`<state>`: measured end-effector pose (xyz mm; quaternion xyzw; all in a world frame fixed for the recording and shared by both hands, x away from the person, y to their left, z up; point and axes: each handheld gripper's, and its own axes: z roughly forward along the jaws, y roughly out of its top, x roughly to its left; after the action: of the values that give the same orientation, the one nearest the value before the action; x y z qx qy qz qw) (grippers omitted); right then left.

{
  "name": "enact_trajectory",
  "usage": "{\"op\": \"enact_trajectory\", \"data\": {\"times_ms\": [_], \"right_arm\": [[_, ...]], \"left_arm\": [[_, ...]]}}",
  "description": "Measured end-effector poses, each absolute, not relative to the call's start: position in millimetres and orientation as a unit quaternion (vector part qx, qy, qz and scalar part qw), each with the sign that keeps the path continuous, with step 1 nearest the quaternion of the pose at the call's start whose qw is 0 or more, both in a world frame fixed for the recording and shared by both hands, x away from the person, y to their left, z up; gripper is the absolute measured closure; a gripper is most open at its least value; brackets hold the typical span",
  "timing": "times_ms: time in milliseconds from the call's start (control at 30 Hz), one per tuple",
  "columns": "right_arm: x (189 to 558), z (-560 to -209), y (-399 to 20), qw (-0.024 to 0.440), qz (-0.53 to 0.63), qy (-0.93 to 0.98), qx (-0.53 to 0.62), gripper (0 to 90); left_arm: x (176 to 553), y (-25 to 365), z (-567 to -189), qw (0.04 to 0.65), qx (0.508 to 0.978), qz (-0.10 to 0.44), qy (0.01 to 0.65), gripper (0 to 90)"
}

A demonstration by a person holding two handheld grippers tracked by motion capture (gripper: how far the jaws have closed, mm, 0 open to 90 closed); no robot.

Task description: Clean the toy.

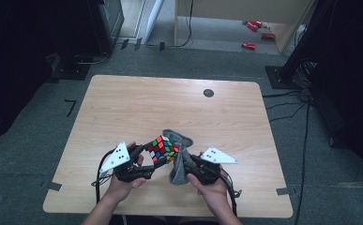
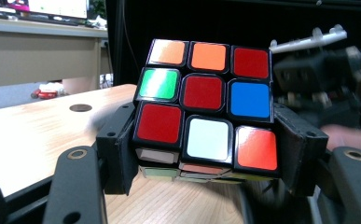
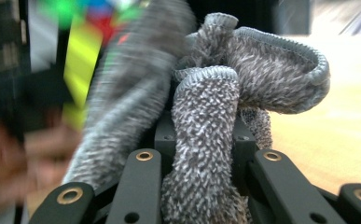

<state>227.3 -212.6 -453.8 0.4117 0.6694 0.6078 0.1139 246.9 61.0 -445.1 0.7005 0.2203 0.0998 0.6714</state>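
Left tool (image 1: 147, 152) grips the Rubik's cube (image 1: 163, 148) by two opposite sides, held above the near edge of the desk (image 1: 123, 108). Right tool (image 1: 187, 161) is clamped on a bunched grey cloth (image 1: 179, 154). The cloth touches the cube's right side, directly between the tools, so wiping likely needs only a short leftward push.

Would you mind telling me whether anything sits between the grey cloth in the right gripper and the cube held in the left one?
Nothing visible does. The left gripper clamps the cube, and the grey cloth pinched in the right gripper lies right alongside it.
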Motion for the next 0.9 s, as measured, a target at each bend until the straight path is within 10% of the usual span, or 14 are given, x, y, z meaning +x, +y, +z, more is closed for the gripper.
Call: {"op": "enact_trajectory", "data": {"times_ms": [900], "right_arm": [[219.7,-466.4,-189.3,0.082,0.609,0.689,0.384,73.5]], "left_arm": [[246.5,64.5,-439.9,0.686,0.684,0.088,0.229,34.4]]}}
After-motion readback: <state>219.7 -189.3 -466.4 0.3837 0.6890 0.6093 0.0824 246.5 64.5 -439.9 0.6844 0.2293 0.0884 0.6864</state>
